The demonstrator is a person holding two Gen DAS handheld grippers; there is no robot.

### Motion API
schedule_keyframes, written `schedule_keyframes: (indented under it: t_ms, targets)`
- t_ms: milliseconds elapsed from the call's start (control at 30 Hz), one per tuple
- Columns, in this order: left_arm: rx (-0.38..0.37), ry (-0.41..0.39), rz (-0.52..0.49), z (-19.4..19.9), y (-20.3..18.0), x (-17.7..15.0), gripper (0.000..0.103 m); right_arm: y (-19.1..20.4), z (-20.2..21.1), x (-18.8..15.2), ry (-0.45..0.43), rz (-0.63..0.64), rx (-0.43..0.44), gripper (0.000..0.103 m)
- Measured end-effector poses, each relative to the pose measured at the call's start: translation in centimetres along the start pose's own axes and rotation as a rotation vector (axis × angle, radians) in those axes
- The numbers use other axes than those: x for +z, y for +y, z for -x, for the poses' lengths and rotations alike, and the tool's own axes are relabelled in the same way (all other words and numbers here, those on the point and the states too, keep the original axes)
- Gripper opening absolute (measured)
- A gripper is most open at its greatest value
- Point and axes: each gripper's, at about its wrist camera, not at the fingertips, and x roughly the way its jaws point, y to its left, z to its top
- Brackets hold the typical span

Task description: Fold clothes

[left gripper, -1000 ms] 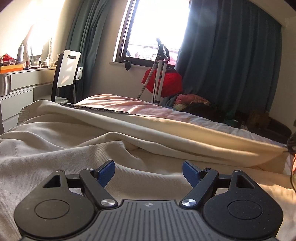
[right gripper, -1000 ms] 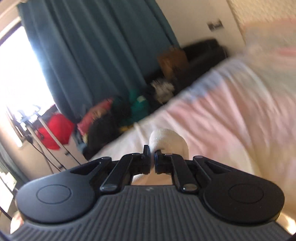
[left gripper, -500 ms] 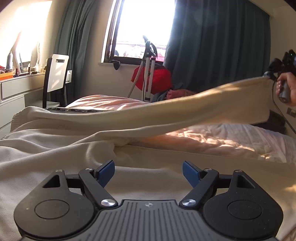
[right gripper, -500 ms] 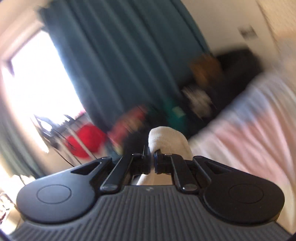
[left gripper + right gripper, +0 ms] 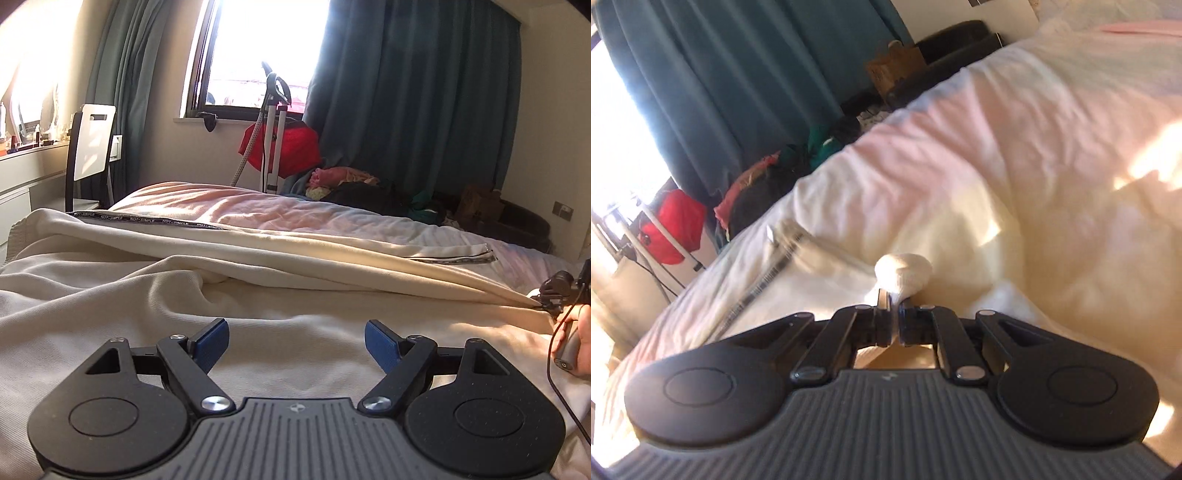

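Two grippers low over the bed: left gripper (image 5: 295, 334) fingers wide, right gripper (image 5: 894, 300) pinching cream garment (image 5: 905, 271).

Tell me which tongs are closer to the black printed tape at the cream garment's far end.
Right. The right tongs are shut on the cream garment, with the printed tape just ahead to their left. The left tongs hang open over the near cloth, well short of it.

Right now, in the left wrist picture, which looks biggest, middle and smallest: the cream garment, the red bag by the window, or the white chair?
1. Cream garment: spreads across most of the picture, though it lies nearest the camera.
2. Red bag and white chair: these look about alike, so I will not rank them.
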Motion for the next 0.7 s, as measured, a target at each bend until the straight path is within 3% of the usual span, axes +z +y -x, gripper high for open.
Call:
schedule_keyframes:
  t_ms: [233,333,500,600,700]
  targets:
    - [0.034,-0.051,-0.013,1.2,-0.3,1.2,0.083,0.1,3.0,2.5,-0.080,-0.038,0.041,0.007]
    - [0.023,-0.060,-0.013,1.9,-0.3,1.4,0.083,-1.0,3.0,2.6,-0.058,-0.036,0.010,0.007]
    - [-0.011,0.004,-0.095,1.7,-1.3,0.6,0.084,-2.2,2.8,0.1,0.007,-0.011,-0.018,0.011]
    - [-0.054,-0.002,-0.149,2.0,-2.1,0.1,0.084,-2.0,4.6,0.1,0.039,-0.016,-0.028,0.017]
    - [-0.083,-0.017,-0.202,2.5,-2.8,-0.4,0.084,-0.8,7.1,0.0,0.046,0.049,-0.068,0.047]
